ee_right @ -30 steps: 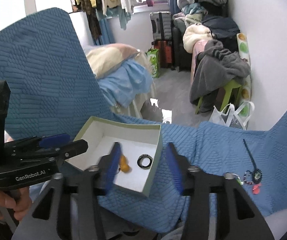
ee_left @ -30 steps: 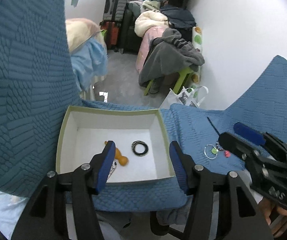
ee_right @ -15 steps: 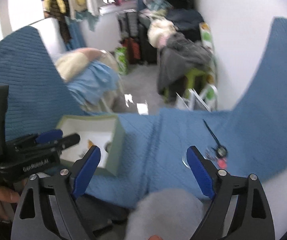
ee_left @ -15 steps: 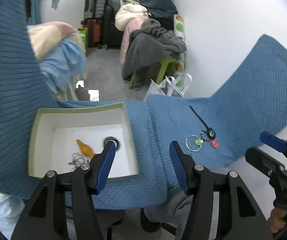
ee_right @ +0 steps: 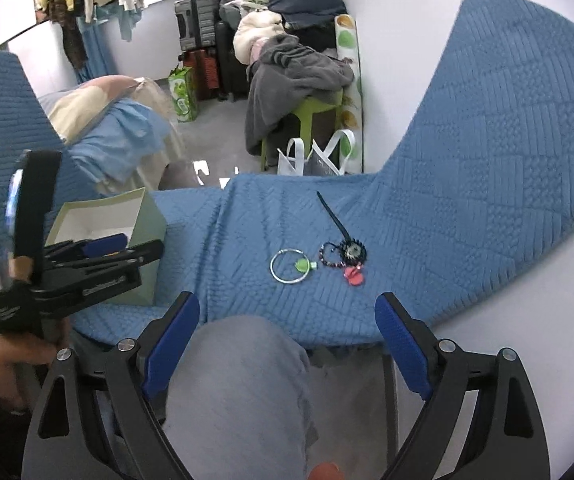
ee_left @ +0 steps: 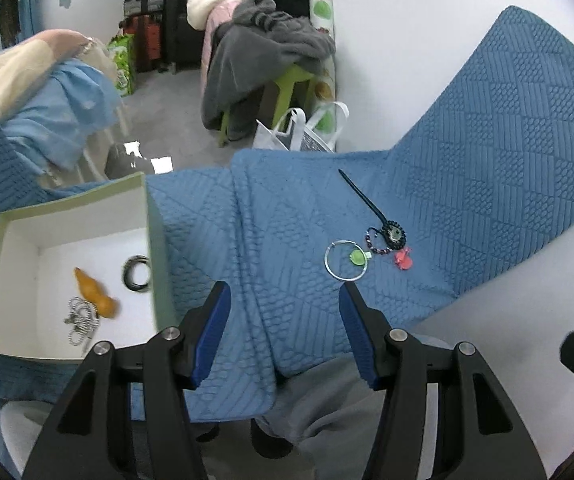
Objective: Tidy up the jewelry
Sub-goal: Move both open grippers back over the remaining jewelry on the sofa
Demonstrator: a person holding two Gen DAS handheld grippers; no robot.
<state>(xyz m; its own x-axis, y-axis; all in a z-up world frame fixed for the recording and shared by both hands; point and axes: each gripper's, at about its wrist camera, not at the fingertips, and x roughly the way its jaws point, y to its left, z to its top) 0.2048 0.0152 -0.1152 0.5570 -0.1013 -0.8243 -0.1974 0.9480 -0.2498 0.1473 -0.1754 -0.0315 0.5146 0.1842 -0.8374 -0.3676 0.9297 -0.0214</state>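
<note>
Four pieces lie clustered on the blue quilted cloth (ee_left: 467, 168): a silver ring with green charm (ee_left: 346, 261), a beaded bracelet (ee_left: 377, 242), a black hairpin (ee_left: 371, 208) and a red charm (ee_left: 403, 260). Three more sit in the green box (ee_left: 155, 240) (orange piece, black ring, chain). Left gripper (ee_left: 285, 334) and right gripper (ee_right: 287, 342) hover with jaws released wide, empty.
</note>
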